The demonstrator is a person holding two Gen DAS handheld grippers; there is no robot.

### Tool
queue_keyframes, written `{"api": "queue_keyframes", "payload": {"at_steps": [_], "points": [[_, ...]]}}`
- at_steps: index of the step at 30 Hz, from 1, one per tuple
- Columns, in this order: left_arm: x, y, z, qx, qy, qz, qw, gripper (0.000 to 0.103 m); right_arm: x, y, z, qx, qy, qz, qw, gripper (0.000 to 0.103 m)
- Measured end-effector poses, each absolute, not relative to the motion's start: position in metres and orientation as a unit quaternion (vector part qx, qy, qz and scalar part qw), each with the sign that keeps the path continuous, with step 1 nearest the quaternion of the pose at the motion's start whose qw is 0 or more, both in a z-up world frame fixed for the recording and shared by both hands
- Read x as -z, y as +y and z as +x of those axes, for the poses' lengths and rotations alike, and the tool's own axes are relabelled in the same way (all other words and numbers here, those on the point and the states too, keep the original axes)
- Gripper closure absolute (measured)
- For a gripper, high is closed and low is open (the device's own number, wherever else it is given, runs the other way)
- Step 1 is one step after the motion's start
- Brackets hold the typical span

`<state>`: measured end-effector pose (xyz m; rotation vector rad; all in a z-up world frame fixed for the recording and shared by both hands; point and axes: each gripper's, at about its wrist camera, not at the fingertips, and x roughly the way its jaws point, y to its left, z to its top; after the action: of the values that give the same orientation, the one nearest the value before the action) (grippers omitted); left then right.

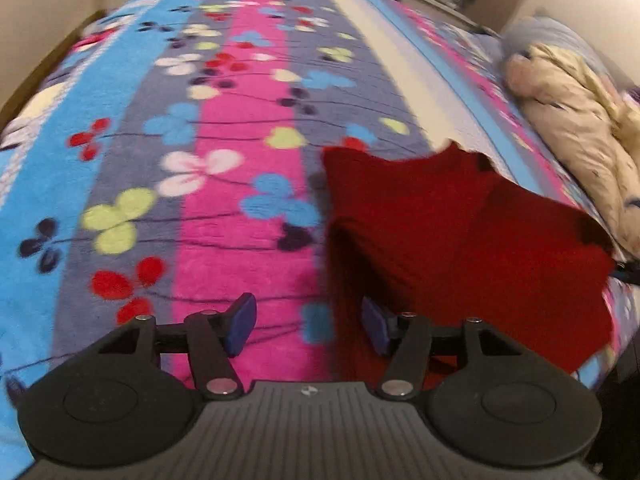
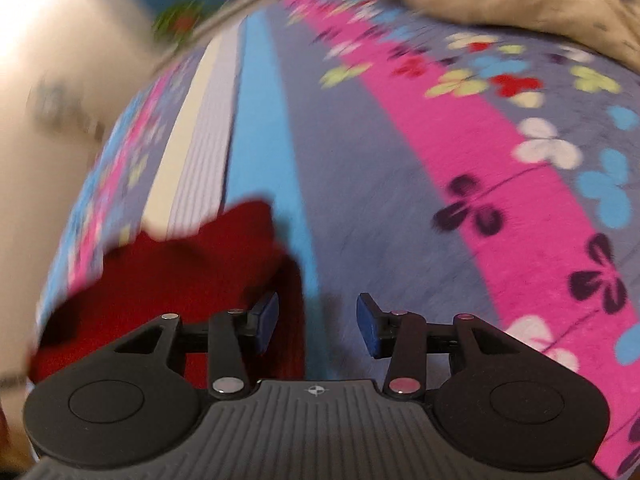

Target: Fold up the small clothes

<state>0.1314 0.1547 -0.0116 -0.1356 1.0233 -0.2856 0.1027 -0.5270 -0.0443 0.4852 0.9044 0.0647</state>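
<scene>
1. Red garment (image 1: 460,240): lies rumpled on the bed, its left edge just ahead of the left tongs' right pad; in the right wrist view the garment (image 2: 168,280) lies ahead-left of the right tongs.
2. Left tongs (image 1: 308,326): jaws apart, nothing pressed between the blue pads; the gap spans the cloth's edge and bare blanket.
3. Right tongs (image 2: 318,324): jaws apart, nothing gripped; the left pad sits over the cloth's right edge.
4. Floral striped blanket (image 1: 240,128): covers the bed beneath both tongs.
5. Cream quilted bundle (image 1: 580,128): far right of the left tongs, beyond the garment.
</scene>
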Motion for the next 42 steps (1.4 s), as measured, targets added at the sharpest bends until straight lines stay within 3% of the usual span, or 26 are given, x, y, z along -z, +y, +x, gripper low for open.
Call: {"api": "queue_keyframes", "payload": {"at_steps": [7, 15, 21, 22, 24, 29, 31, 33, 34, 36, 42], "points": [[0.012, 0.118, 0.142, 0.170, 0.439, -0.002, 0.882, 0.036, 0.045, -0.494, 0.119, -0.056, 0.444, 0.155, 0.881, 0.057], [0.011, 0.116, 0.178, 0.149, 0.403, -0.081, 0.899, 0.036, 0.043, -0.495, 0.149, -0.021, 0.394, 0.198, 0.897, 0.057], [0.027, 0.098, 0.190, 0.165, 0.416, -0.037, 0.893, 0.038, 0.048, -0.500, 0.159, -0.005, 0.387, 0.221, 0.895, 0.057], [0.027, 0.098, 0.191, 0.167, 0.415, -0.039, 0.893, 0.039, 0.049, -0.503, 0.160, -0.002, 0.388, 0.226, 0.894, 0.059], [0.028, 0.101, 0.193, 0.169, 0.411, -0.047, 0.895, 0.047, 0.052, -0.503, 0.162, -0.008, 0.390, 0.233, 0.891, 0.079], [0.023, 0.107, 0.196, 0.171, 0.406, -0.062, 0.895, 0.048, 0.050, -0.494, 0.168, -0.015, 0.390, 0.209, 0.896, 0.082], [0.020, 0.109, 0.196, 0.187, 0.412, -0.069, 0.889, 0.048, 0.052, -0.495, 0.170, -0.013, 0.396, 0.214, 0.893, 0.081], [0.019, 0.107, 0.193, 0.206, 0.422, -0.057, 0.881, 0.043, 0.054, -0.496, 0.172, -0.010, 0.402, 0.220, 0.889, 0.074], [0.019, 0.102, 0.190, 0.213, 0.428, -0.032, 0.878, 0.041, 0.055, -0.496, 0.173, -0.011, 0.407, 0.222, 0.886, 0.068], [0.017, 0.091, 0.178, 0.241, 0.423, 0.026, 0.873, 0.027, 0.058, -0.496, 0.173, -0.013, 0.416, 0.225, 0.881, 0.052], [0.015, 0.105, 0.170, 0.258, 0.430, 0.040, 0.864, 0.024, 0.055, -0.499, 0.169, -0.018, 0.418, 0.221, 0.881, 0.051]]}}
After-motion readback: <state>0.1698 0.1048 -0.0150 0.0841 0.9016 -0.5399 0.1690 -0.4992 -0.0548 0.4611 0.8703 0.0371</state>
